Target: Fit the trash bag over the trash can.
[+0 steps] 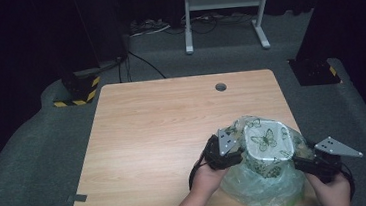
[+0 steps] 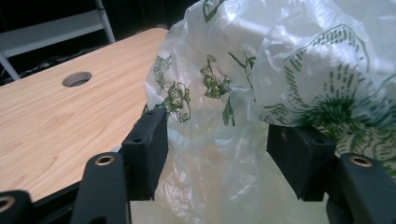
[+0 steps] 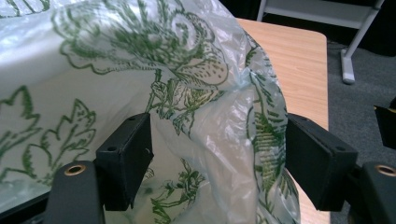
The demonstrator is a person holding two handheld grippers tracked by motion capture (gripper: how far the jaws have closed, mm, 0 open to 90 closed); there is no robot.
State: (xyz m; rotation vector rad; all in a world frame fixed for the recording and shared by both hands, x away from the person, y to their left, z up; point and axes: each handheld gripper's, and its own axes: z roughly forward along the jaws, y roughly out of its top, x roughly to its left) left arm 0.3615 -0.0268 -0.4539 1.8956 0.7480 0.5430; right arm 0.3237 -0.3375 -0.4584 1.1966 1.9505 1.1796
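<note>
Near the table's (image 1: 149, 136) front-right corner, the bag-wrapped box (image 1: 267, 143) stands tilted.

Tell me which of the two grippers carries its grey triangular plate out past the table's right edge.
The right gripper: its grey plate juts beyond the table edge over the carpet. The left gripper's plate sits over the table, against the butterfly-print bag.

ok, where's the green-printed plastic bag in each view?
High view: plastic bag at the table's near right corner, between both grippers.
Left gripper view: bag centre and right, film between the jaws.
Right gripper view: bag left and centre, film between the jaws.
Shared landmark: the wooden table.
</note>
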